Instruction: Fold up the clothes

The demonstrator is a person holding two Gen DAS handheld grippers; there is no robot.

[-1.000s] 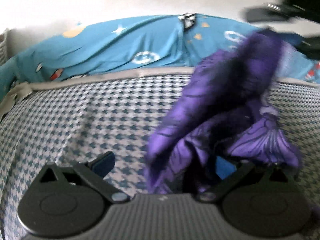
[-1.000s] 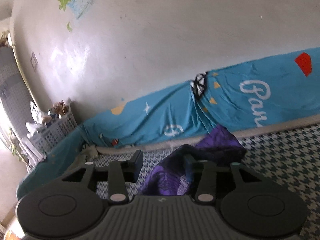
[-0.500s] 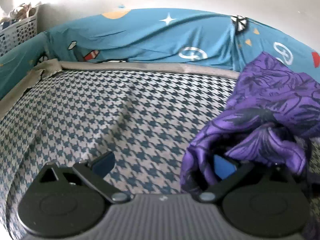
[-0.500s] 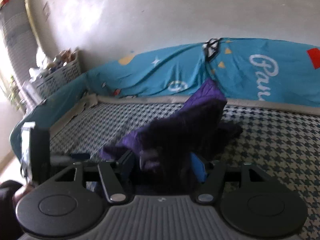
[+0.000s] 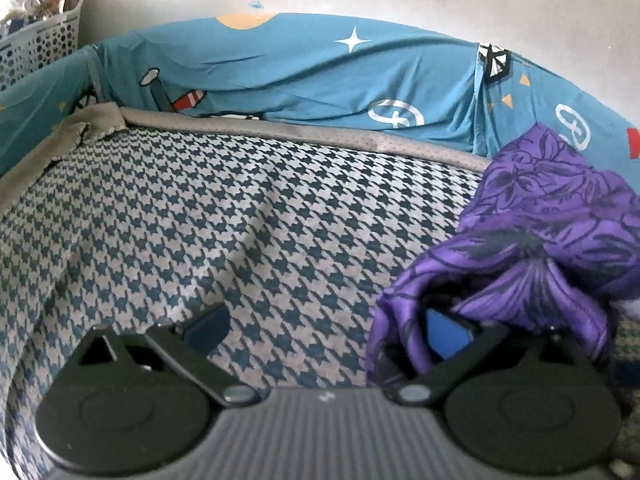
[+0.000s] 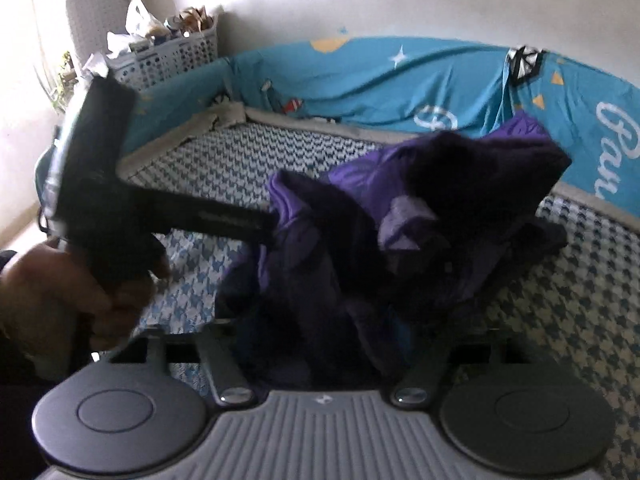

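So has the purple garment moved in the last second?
Yes. The purple garment sank from level with the blue bumper onto the houndstooth sheet.

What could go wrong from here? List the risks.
1. The left gripper is open, and the cloth only drapes over one finger, so it could slide off when lifted.
2. The cloth is bunched and hides the right gripper's fingertips. It may catch several layers and the fold would come out crooked.

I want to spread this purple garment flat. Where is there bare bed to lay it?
Free: the houndstooth sheet left of the purple garment, out to the grey edging below the blue bumper. Crowded: the right side, under the bunched garment.
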